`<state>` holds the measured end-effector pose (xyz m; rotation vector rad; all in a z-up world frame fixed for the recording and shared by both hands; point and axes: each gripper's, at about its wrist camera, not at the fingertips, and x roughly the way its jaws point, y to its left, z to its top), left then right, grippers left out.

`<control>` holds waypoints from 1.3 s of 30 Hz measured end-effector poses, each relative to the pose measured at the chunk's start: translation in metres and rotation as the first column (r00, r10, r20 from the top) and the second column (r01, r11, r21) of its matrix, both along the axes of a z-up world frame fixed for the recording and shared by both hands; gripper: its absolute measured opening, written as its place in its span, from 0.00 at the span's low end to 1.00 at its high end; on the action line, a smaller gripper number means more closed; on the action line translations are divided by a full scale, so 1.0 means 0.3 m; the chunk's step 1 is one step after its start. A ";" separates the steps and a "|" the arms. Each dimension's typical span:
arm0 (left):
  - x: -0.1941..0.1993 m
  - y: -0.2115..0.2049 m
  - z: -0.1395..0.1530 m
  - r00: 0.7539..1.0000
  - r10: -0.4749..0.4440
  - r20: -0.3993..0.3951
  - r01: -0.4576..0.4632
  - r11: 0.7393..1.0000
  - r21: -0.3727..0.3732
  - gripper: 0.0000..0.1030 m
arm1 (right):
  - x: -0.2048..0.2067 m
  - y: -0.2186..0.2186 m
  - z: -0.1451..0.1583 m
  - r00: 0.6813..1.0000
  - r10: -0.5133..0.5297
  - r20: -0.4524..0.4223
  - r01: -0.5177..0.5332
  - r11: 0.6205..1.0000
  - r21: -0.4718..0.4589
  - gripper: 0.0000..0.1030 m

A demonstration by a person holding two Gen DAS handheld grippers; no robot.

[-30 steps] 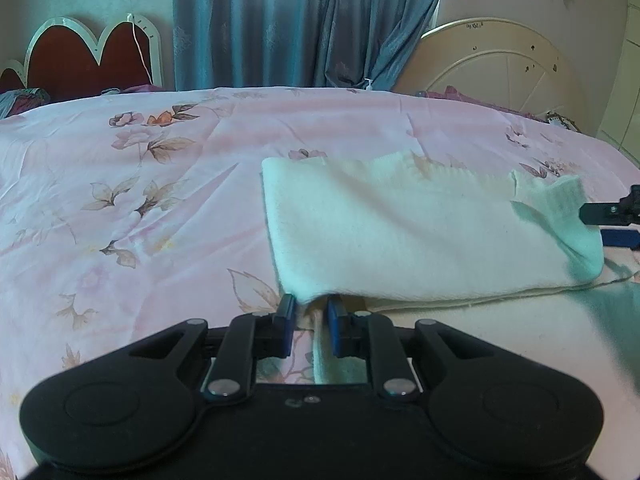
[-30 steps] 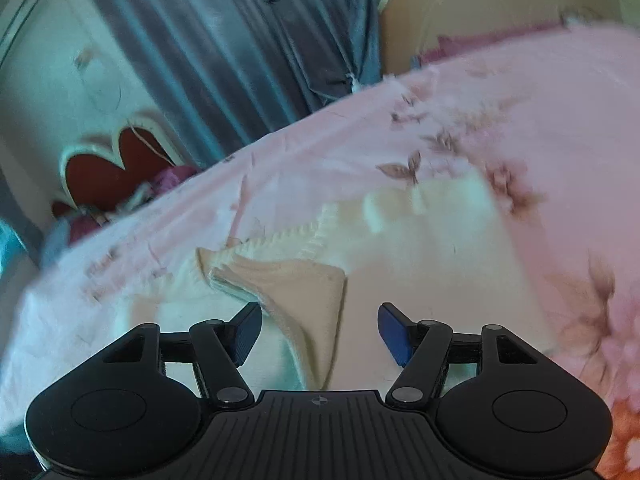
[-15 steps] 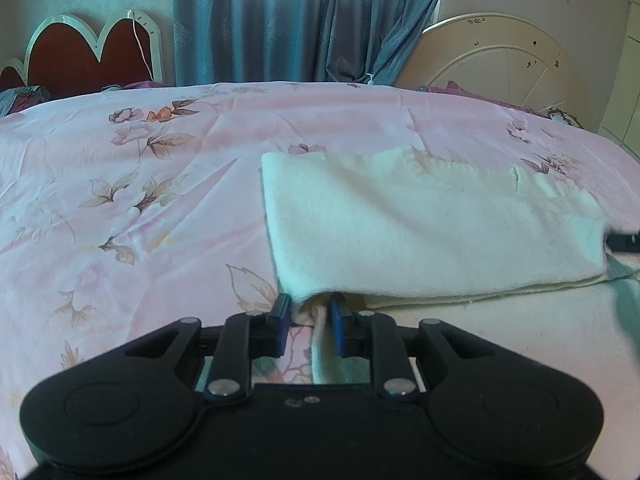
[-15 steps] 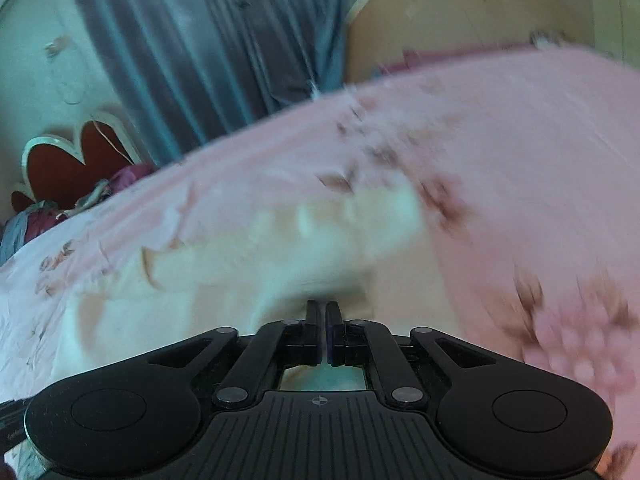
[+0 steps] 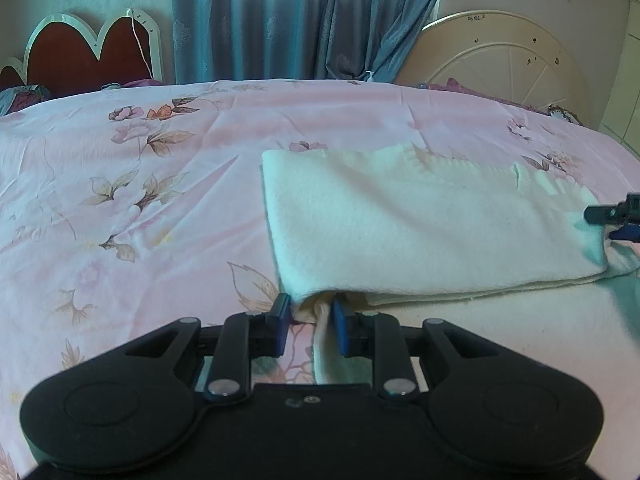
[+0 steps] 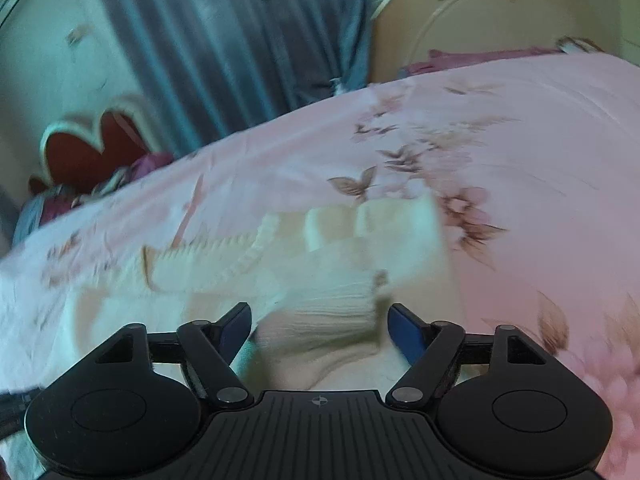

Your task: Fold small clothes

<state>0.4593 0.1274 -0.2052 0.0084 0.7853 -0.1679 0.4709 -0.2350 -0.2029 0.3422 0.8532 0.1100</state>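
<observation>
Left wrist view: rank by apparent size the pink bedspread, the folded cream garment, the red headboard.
1. pink bedspread, fills most of the frame.
2. folded cream garment.
3. red headboard, though it stands farthest from the camera, so it looks smaller than it is.

Left tongs (image 5: 308,322) opening (cloth edge between), folded cream garment (image 5: 420,228) ahead

— Where are you working?
— You're in a home bedroom. A bed (image 5: 160,208) under a pink floral sheet fills both views.
— What else shows it?
— A red heart-shaped headboard (image 5: 84,56) stands at the far side, blue curtains (image 5: 280,20) hang behind, and a cream rounded bed end (image 5: 500,60) leans against the wall.
</observation>
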 end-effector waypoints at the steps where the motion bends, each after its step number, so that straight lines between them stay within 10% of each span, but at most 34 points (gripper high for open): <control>1: 0.000 -0.001 0.000 1.000 0.001 0.000 -0.001 1.000 -0.001 0.22 | 0.000 0.002 0.001 1.000 0.015 -0.012 -0.015 1.000 0.003 0.36; 7: 0.000 -0.002 0.000 1.000 -0.001 0.000 0.001 1.000 0.000 0.22 | -0.046 -0.029 0.101 0.995 0.093 0.024 -0.094 0.994 0.047 0.31; 19: -0.007 -0.004 0.008 1.000 -0.006 -0.006 0.006 1.000 0.007 0.24 | -0.048 -0.163 0.125 0.997 -0.074 -0.006 0.074 0.997 0.002 0.42; 30: 0.017 0.031 0.109 0.999 0.051 -0.008 -0.052 0.987 -0.155 0.36 | -0.056 -0.072 0.040 0.997 0.029 -0.076 -0.034 0.997 -0.073 0.47; 39: 0.212 0.064 0.027 0.981 0.162 -0.105 -0.183 0.955 -0.234 0.40 | -0.069 -0.069 0.065 1.000 0.007 -0.013 -0.010 0.980 -0.198 0.32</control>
